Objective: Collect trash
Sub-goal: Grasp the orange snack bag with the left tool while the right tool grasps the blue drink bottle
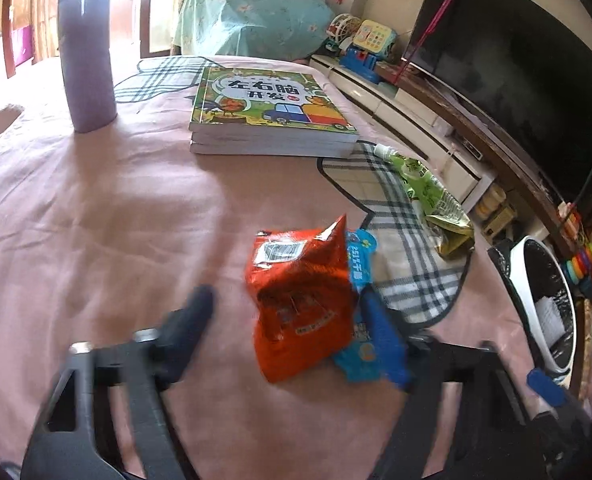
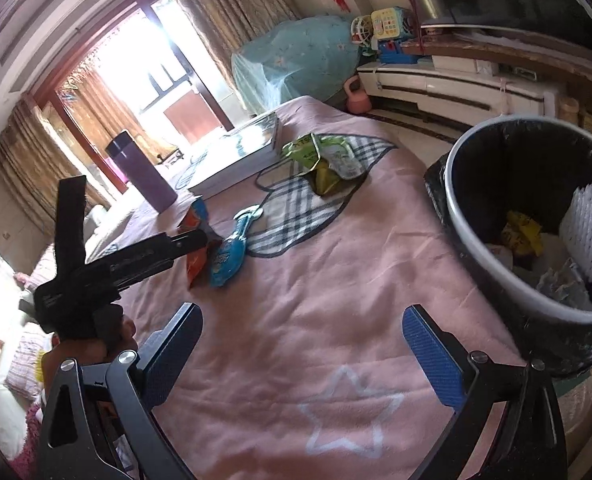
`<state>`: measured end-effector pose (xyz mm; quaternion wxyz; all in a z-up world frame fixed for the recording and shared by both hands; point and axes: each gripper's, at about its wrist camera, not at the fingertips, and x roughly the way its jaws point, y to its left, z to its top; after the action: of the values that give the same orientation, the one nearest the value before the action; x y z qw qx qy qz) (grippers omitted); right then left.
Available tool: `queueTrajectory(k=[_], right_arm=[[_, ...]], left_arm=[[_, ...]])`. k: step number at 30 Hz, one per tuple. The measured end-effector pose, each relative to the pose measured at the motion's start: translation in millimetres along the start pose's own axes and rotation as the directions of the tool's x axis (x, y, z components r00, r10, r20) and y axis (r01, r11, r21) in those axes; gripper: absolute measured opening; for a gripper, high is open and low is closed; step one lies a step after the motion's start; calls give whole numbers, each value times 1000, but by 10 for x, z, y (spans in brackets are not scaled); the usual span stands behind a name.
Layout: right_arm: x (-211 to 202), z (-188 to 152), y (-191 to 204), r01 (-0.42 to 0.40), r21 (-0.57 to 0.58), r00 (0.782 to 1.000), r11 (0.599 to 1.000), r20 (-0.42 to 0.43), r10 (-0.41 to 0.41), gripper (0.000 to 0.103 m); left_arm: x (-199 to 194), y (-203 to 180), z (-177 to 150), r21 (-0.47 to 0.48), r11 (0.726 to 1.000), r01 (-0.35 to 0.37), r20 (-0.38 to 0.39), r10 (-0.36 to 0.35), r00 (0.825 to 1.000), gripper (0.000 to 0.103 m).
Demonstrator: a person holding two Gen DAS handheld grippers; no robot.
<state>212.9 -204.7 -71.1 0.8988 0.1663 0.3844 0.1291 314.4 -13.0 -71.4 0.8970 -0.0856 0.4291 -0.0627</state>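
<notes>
An orange snack wrapper and a blue wrapper lie on the pink blanket. My left gripper is open with its fingers on either side of the two wrappers. It shows from outside in the right wrist view, at the orange wrapper and blue wrapper. A green wrapper lies further right, also in the right wrist view. My right gripper is open and empty above the blanket. The trash bin stands at its right, holding trash.
A stack of books and a purple bottle stand on the far part of the blanket. A TV and its low cabinet run along the right. The bin's rim shows in the left wrist view.
</notes>
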Motion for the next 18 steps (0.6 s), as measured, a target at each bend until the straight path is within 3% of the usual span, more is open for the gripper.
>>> queueTrajectory(k=[2, 3, 8, 14, 18], right_arm=[[12, 35, 32, -1, -19, 1000, 1000, 9, 1, 95], [23, 51, 53, 1, -29, 1000, 1000, 11, -1, 93], [241, 107, 209, -13, -72, 999, 997, -30, 11, 63], [630, 184, 525, -45, -116, 995, 992, -90, 34, 60], [900, 217, 724, -30, -152, 993, 988, -113, 13, 60]], left_arm=[[26, 86, -15, -16, 999, 38, -10, -38, 999, 44], [11, 124, -28, -20, 999, 44, -4, -44, 999, 37], [-217, 322, -150, -23, 997, 68, 0, -68, 998, 36], [-635, 565, -414, -15, 997, 82, 7, -82, 997, 36], [-686, 693, -527, -23, 996, 85, -18, -85, 996, 36]])
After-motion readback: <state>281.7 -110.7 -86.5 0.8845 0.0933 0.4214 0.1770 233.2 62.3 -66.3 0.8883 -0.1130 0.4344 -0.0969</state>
